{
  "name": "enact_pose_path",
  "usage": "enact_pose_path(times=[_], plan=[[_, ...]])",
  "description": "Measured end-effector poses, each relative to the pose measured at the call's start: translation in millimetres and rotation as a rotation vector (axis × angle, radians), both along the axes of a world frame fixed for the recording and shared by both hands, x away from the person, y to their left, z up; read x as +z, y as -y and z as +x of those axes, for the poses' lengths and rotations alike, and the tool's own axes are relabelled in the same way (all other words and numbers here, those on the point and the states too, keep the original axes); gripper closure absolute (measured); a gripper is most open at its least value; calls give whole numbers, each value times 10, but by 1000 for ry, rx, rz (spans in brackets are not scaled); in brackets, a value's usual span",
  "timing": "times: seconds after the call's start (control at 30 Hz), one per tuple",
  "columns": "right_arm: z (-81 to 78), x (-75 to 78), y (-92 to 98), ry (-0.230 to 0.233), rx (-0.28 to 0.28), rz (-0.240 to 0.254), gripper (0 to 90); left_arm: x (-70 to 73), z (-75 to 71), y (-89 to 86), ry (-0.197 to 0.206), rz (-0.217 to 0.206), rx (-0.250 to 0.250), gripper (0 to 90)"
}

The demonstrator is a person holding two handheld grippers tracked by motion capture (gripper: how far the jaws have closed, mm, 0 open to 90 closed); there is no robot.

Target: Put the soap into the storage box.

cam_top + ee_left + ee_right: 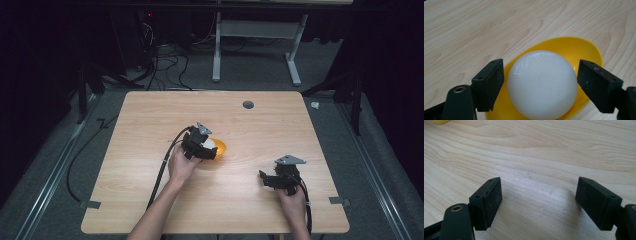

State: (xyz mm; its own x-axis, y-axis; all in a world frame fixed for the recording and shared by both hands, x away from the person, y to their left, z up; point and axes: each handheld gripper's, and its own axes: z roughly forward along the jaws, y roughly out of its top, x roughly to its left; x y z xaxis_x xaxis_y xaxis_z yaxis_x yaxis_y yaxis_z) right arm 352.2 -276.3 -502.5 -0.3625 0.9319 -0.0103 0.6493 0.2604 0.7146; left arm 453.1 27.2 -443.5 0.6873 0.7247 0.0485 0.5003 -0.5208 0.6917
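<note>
A white ball [541, 85] rests in a yellow bowl [574, 48] near the middle of the wooden table [260, 130]. My left gripper [540, 82] is open, one jaw on either side of the ball with a narrow gap at each side. From above, the left gripper [212, 150] reaches over the bowl [221, 147] from its left, and the ball [209, 143] peeks out beside it. My right gripper [265, 179] is held low over the table's front right, open, with bare wood between the jaws of the right gripper [537, 202]. A sliver of the bowl [440, 121] shows at that view's top left.
A small grey round grommet [248, 104] sits in the tabletop near the far edge. Beyond the table stand a white desk frame [255, 30] and loose cables [165, 65] on the floor. Tape tabs [340, 201] mark the front corners.
</note>
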Motion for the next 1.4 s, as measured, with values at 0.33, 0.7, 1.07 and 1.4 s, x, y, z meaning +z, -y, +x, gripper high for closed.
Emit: enact_pose_path(times=[0.33,0.7,1.07,1.4], plan=[[-1,1,-2,-1,-2,1,221,85,-39,-137,6,-56,17,233],[-1,1,-2,-1,-2,1,220,116,-52,-276,-24,-120,24,241],[-1,0,-3,-1,-2,0,221,183,-111,-379,-12,-138,31,245],[-1,0,-3,-1,-2,0,220,202,-212,-501,-8,-155,41,248]])
